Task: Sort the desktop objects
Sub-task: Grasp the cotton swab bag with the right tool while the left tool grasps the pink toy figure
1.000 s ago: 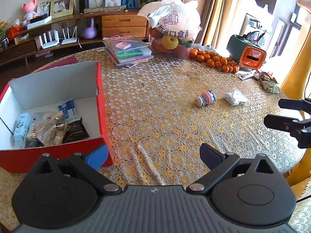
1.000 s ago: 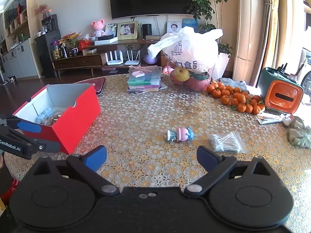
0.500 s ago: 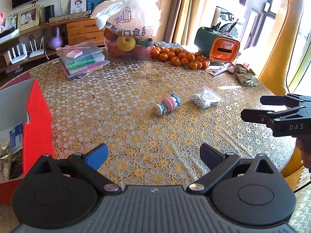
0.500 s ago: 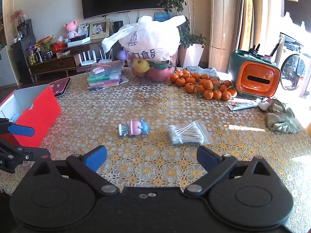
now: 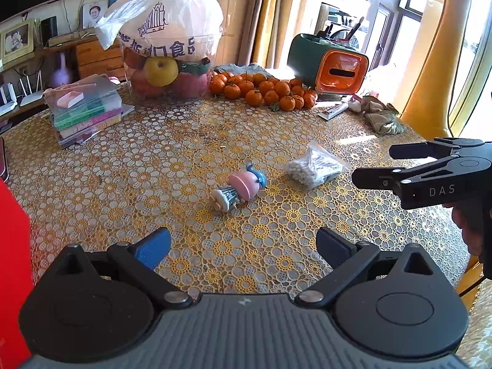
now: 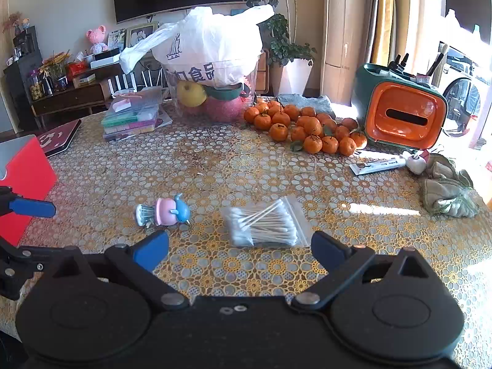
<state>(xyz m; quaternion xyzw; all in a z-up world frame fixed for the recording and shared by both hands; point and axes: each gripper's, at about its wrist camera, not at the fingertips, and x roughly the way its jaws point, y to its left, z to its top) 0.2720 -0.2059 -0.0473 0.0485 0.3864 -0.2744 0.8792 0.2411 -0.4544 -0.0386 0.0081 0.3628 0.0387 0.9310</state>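
Looking light but slippery, the cotton swab bag [image 6: 266, 226] needed a mid-pack pinch; both claws, left [image 5: 243, 244] and right [image 6: 240, 246], sat apart, empty.

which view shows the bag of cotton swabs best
The right wrist view: the bag of cotton swabs lies close ahead, flat on the table, with single swabs clear through the plastic. The left wrist view shows it farther off, smaller, right of the toy figure.

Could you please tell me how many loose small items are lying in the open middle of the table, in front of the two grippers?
2. A pink-and-blue toy figure lies on its side; a clear bag of cotton swabs lies just right of it, apart from it. Both grippers are open and empty.
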